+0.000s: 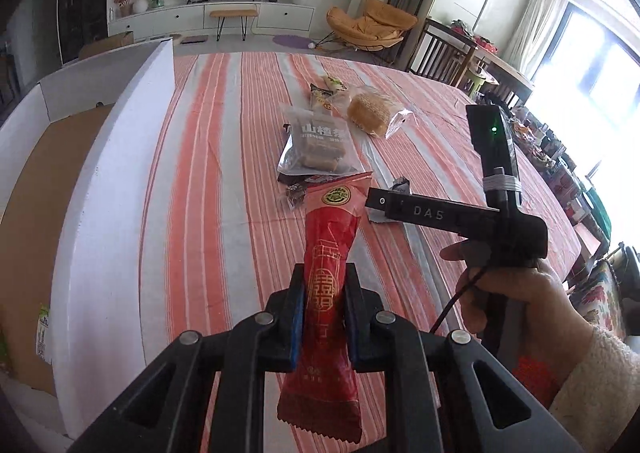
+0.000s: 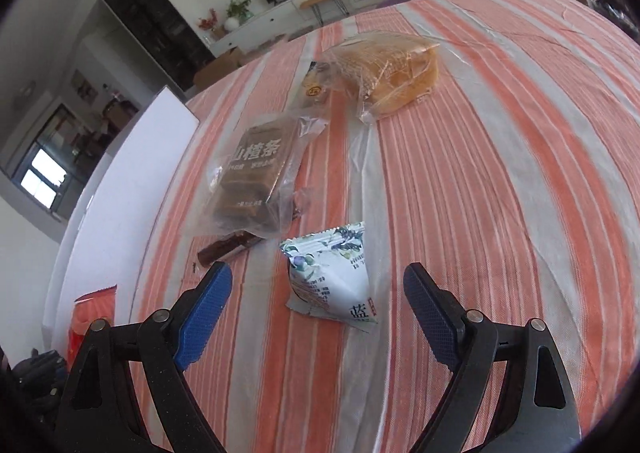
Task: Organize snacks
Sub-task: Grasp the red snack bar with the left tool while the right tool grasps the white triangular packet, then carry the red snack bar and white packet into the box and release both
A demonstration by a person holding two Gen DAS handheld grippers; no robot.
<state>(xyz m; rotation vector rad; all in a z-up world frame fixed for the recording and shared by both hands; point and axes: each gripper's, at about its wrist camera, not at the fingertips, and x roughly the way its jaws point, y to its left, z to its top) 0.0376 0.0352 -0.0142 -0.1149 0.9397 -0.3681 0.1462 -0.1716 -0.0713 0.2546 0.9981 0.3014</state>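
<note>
The left gripper clamps a red snack packet lengthwise. The right gripper gapes around a white pouch on the striped cloth, touching nothing.

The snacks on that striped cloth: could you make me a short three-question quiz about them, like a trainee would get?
1. True or false: the left gripper has its jaws clamped on a red snack packet.
2. Which snack lies between the open jaws of the right gripper? A) bread in a clear bag B) white floral packet C) hawthorn strips
3. Fill in: the big carton with white flaps stands to the ___ of the snacks in the left wrist view.

Key: 1 true. 2 B, the white floral packet, not yet gripped. 3 left; see the carton.
</note>
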